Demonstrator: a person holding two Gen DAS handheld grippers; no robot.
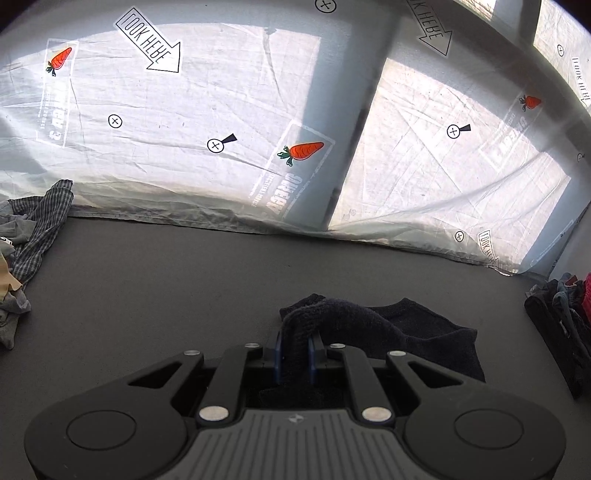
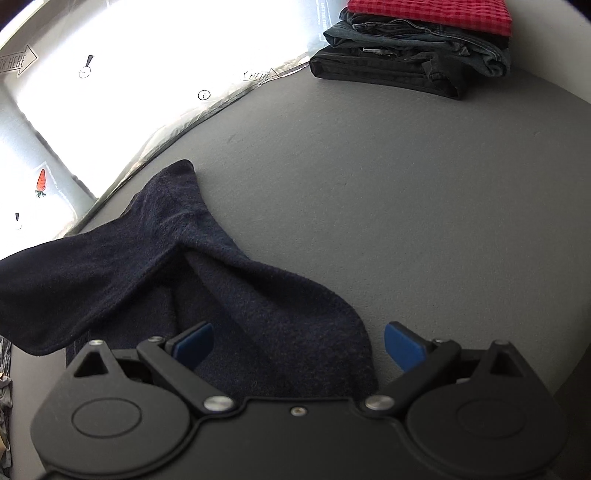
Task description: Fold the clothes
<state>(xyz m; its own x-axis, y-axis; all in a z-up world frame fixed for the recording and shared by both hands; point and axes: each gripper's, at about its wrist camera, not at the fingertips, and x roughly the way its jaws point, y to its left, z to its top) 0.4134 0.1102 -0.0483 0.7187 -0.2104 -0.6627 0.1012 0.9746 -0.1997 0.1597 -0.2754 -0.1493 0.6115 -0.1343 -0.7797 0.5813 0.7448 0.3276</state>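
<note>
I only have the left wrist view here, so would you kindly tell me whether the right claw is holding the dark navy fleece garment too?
Observer: No. The right claw is open, its blue pads on either side of the dark navy fleece garment and not pinching it.
Operator: Thank you. What is in the pile at my far right? It is a blur for me.
Observer: It is a folded stack: a red checked cloth on top, blue denim under it, black fabric at the bottom.
Operator: Does the garment reach that stack?
Observer: No, bare grey tabletop lies between them.
</note>
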